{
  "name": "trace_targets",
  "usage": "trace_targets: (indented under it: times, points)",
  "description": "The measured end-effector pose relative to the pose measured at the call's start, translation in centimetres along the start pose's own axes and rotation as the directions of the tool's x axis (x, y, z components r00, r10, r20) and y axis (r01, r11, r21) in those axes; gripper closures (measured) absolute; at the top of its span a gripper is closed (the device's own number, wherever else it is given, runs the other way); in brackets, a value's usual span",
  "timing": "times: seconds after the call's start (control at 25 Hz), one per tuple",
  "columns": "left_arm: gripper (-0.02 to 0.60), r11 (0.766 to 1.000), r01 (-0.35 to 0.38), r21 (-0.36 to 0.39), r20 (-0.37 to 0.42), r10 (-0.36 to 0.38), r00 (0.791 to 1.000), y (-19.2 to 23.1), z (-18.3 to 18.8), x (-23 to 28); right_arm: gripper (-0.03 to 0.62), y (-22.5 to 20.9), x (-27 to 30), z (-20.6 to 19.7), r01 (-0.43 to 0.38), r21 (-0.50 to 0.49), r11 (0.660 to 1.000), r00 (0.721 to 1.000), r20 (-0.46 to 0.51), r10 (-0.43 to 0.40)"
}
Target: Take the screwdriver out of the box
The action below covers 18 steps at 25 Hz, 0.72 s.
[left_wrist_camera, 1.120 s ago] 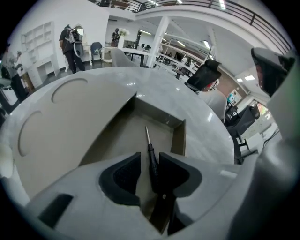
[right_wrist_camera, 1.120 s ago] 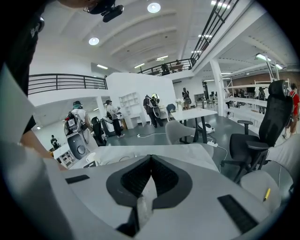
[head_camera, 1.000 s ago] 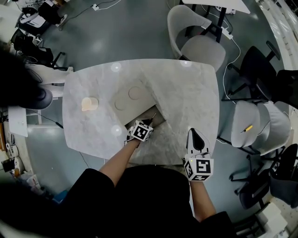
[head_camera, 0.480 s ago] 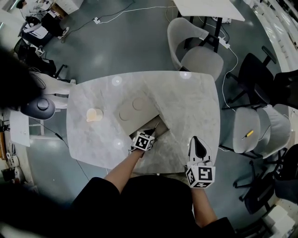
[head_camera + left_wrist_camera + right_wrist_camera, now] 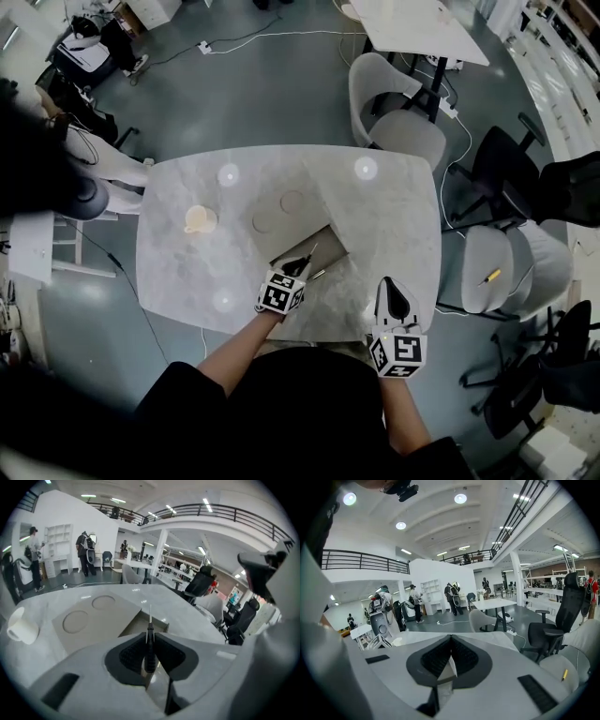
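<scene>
A thin black-handled screwdriver stands between the pads of my left gripper, which is shut on its handle; the metal shaft points away from me. In the head view the left gripper hangs over the near end of the open cardboard box, and the screwdriver is above the box's opening. The box lies below the jaws on the marble table. My right gripper sits at the table's front right edge, shut with nothing in it.
The box's flat lid, with two round cut-outs, lies open to the far left. A pale cup stands on the table's left part. Chairs ring the far and right sides. People stand far off in the hall.
My left gripper has closed on the screwdriver and risen with it out of the box. The right gripper has shifted a little along the front edge.
</scene>
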<state>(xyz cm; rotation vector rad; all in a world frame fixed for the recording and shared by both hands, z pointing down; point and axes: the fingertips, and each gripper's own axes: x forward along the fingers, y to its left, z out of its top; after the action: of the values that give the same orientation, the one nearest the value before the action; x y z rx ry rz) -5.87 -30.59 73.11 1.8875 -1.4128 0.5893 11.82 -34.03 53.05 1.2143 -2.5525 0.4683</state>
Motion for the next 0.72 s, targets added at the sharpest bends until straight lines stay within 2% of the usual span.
trace_targets:
  times: [0.08, 0.32, 0.52, 0.64, 0.72]
  points:
    - [0.516, 0.999, -0.020, -0.048, 0.064, 0.023, 0.998, 0.2, 0.4, -3.0, 0.591, 1.8, -0.7, 0.4, -0.009, -0.011, 1.000, 1.000, 0.014, 0.009]
    - [0.515, 0.997, -0.036, -0.062, 0.242, 0.050, 0.969, -0.2, 1.3, -13.0, 0.591, 7.6, -2.9, 1.0, -0.036, -0.047, 0.998, 0.998, 0.050, 0.038]
    - [0.516, 0.993, -0.090, -0.073, 0.359, 0.110, 0.927, 0.4, 1.3, -22.0, 0.591, 12.3, -5.2, 0.4, -0.056, -0.066, 0.996, 0.997, 0.052, 0.060]
    - [0.515, 0.987, -0.116, -0.111, 0.424, 0.152, 0.893, 1.0, 0.8, -27.1, 0.591, 15.0, -6.7, 0.7, -0.076, -0.020, 0.997, 0.995, 0.067, 0.077]
    - [0.515, 0.984, -0.125, -0.128, 0.468, 0.171, 0.867, 1.3, 0.5, -30.4, 0.591, 17.0, -7.8, 1.4, -0.091, -0.029, 0.995, 0.992, 0.087, 0.093]
